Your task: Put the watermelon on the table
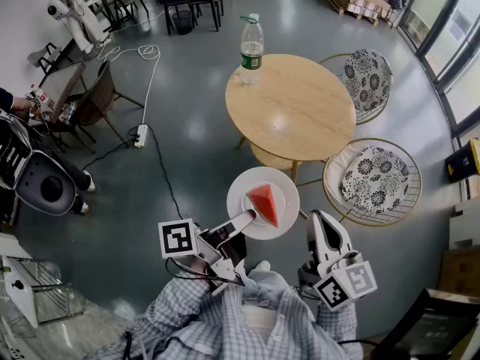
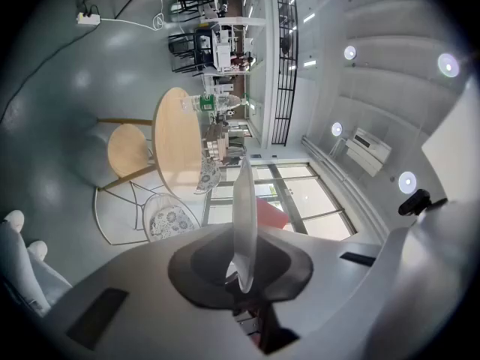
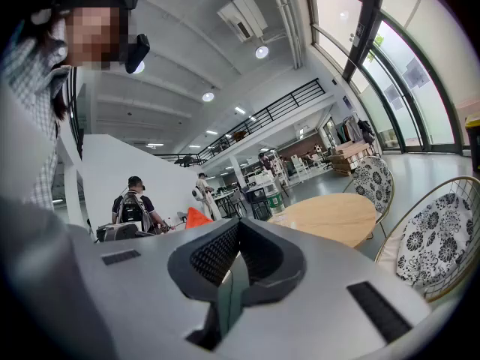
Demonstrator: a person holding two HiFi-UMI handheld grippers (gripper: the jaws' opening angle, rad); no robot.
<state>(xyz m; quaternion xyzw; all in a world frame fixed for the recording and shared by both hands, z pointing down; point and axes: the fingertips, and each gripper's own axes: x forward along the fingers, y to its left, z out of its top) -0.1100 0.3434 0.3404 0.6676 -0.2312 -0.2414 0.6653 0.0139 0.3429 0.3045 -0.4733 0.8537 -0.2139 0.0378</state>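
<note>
A red watermelon wedge lies on a small white plate held in the air short of the round wooden table. My left gripper is shut on the plate's near rim. In the left gripper view the plate stands edge-on between the jaws, with the watermelon behind it. My right gripper hangs just right of the plate, shut with nothing in it. In the right gripper view its jaws meet, and the watermelon tip shows at the left.
A water bottle stands at the table's far left edge. Two wire chairs with patterned cushions sit right of the table. A power strip and cable lie on the floor to the left. People and desks are further off.
</note>
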